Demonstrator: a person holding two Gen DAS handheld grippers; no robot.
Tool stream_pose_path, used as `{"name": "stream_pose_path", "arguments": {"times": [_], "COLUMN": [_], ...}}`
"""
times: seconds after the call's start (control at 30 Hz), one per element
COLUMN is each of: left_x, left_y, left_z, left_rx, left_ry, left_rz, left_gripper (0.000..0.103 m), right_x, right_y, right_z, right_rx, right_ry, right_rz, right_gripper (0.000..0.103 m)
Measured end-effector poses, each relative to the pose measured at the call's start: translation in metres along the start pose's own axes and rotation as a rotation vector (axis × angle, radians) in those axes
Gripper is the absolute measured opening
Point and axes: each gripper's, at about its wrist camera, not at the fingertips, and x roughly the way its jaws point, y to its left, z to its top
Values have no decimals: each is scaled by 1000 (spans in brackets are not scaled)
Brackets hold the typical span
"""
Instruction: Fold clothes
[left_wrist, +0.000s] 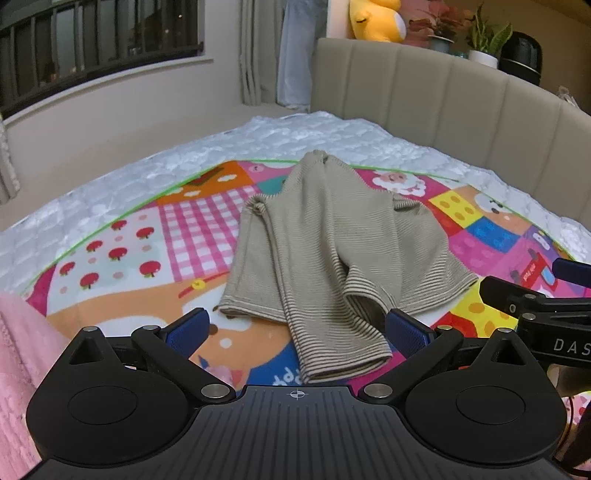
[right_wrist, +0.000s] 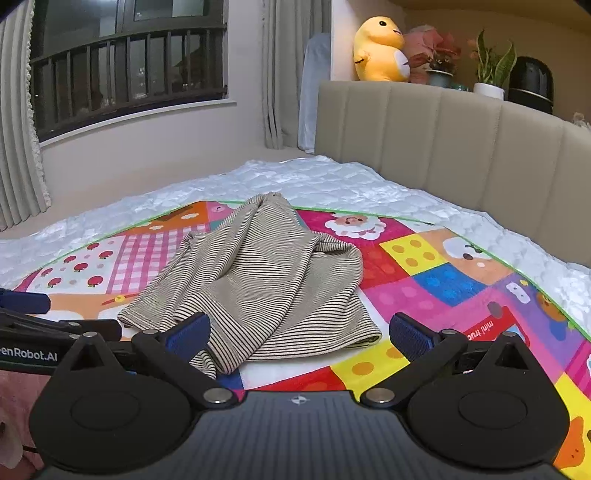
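Looking along the left gripper (left_wrist: 297, 332), its two blue-padded fingers (left_wrist: 186, 332) stand spread wide with nothing pinched between them; the lowest folded end of a striped beige garment (left_wrist: 332, 243) lies on the surface in the gap beneath them, apart from both pads. That garment is spread on a colourful patchwork mat (left_wrist: 147, 240), roughly at its middle, with one narrow part running away toward a padded beige headboard (left_wrist: 443, 92) and a short hemmed part splayed to the right. The mat covers a white quilted bedspread (left_wrist: 129, 162). At the right edge the black frame of the right gripper (left_wrist: 535, 306) reaches in, close to the garment's right hem. A pink cloth (left_wrist: 22, 350) fills the lower left corner, and a yellow plush toy (left_wrist: 376, 18) sits on the ledge behind the headboard beside potted plants (left_wrist: 487, 37). From the right wrist, the right gripper (right_wrist: 299, 334) is likewise fully parted and holds nothing; the garment (right_wrist: 258, 273) lies ahead and to the left, its near striped hem passing just beside the left blue finger (right_wrist: 188, 332), though contact cannot be judged. The mat (right_wrist: 443, 280) lies bare under the right finger. The left gripper's frame (right_wrist: 55, 328) enters from the left edge. A barred window (right_wrist: 129, 62) with curtains (right_wrist: 18, 129) stands beyond the bed.
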Motion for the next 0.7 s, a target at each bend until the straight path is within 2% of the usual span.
{"name": "stream_pose_path", "arguments": {"times": [0.27,0.7], "left_x": [-3,2], "left_y": [3,1], "left_z": [-1,-4], "left_rx": [-27,-23], "left_ry": [11,28], "left_rz": [-20,-16], "left_gripper": [103,103], "right_x": [-6,-2], "right_y": [6,4], "right_z": [10,2], "right_rx": [-5,-11], "right_ry": [10,0], "right_rz": [-13,-6], "right_gripper": [103,103]}}
